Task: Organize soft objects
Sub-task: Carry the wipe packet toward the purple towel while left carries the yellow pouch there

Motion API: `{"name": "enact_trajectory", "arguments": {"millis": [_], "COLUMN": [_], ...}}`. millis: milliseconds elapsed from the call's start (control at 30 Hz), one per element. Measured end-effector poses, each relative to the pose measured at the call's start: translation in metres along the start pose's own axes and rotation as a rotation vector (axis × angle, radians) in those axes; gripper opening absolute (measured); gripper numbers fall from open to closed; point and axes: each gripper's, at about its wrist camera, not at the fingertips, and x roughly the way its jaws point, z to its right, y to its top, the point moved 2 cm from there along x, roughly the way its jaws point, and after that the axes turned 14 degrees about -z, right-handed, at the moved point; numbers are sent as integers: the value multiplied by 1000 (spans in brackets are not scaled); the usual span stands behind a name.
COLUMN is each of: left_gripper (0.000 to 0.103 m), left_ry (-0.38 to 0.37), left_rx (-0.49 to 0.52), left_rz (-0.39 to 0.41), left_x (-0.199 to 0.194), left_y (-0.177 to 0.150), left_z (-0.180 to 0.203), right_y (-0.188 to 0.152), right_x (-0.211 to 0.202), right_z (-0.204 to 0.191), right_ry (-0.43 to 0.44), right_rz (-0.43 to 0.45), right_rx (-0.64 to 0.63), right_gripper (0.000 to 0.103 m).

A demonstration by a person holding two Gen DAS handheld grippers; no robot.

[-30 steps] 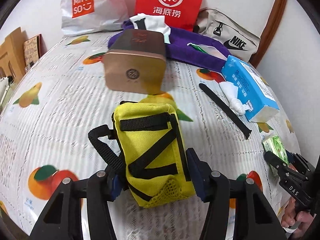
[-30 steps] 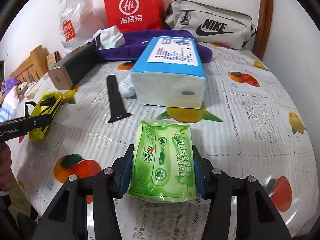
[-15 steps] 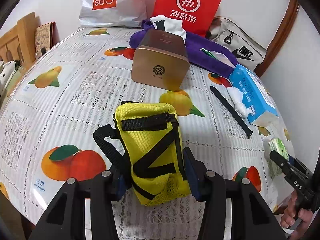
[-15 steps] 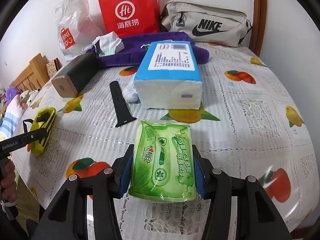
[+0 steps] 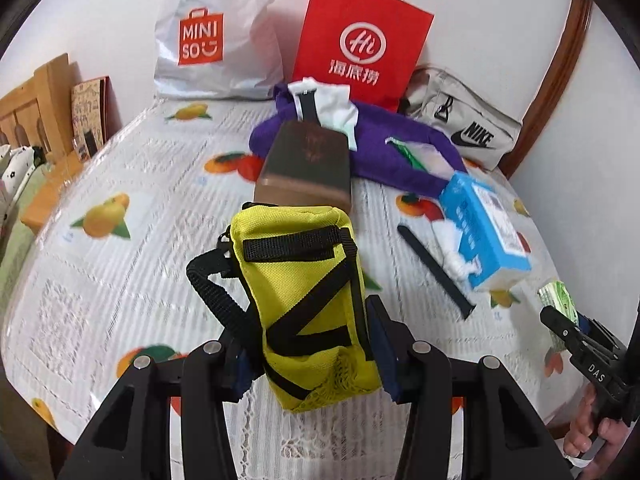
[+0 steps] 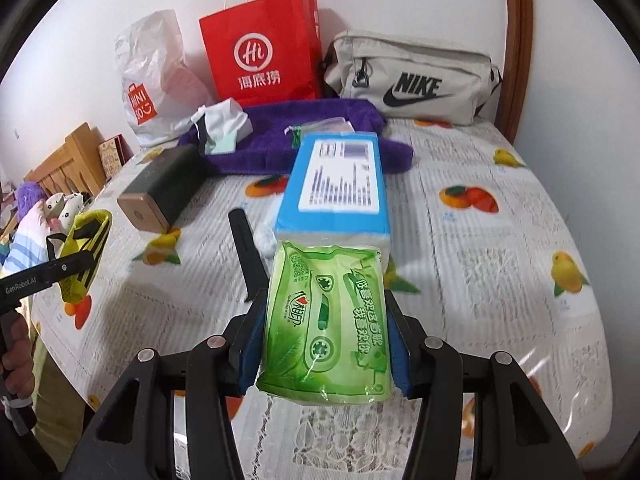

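Observation:
My left gripper [image 5: 308, 344] is shut on a yellow pouch [image 5: 308, 300] with black straps, held clear above the fruit-print tablecloth [image 5: 120, 280]. A green tissue pack [image 6: 326, 320] is clamped between the blue pads of my right gripper [image 6: 326, 344], also lifted off the table. In the right wrist view the yellow pouch [image 6: 86, 252] shows at the far left in the other gripper. The green pack [image 5: 558, 300] appears at the right edge of the left wrist view.
On the table lie a blue tissue box [image 6: 336, 188], a brown box [image 5: 308, 168], a black strap [image 5: 436, 270] and a purple towel [image 6: 316, 140]. Against the wall stand a white Miniso bag [image 5: 212, 36], a red paper bag [image 5: 360, 44] and a grey Nike bag [image 6: 412, 76].
Both grippers rose with their loads: the yellow pouch and the green pack left the tablecloth. The left jaws pinched the pouch tighter early on.

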Motion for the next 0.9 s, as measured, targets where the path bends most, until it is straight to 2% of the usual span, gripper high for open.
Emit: {"name": "enact_trajectory", "arguments": {"millis": [433, 900], "left_gripper": [47, 47], "left_ry": [9, -16], "left_rx": [37, 68], "left_rz": [58, 58], "left_x": [-30, -18], "left_y": [52, 102], "left_z": [19, 46], "right_y": [53, 105], "right_x": [-24, -25], "right_z": [-1, 9], "right_ry": [6, -13], "right_rz": [60, 96], "right_rx": [-18, -42], "right_gripper": [52, 52]}}
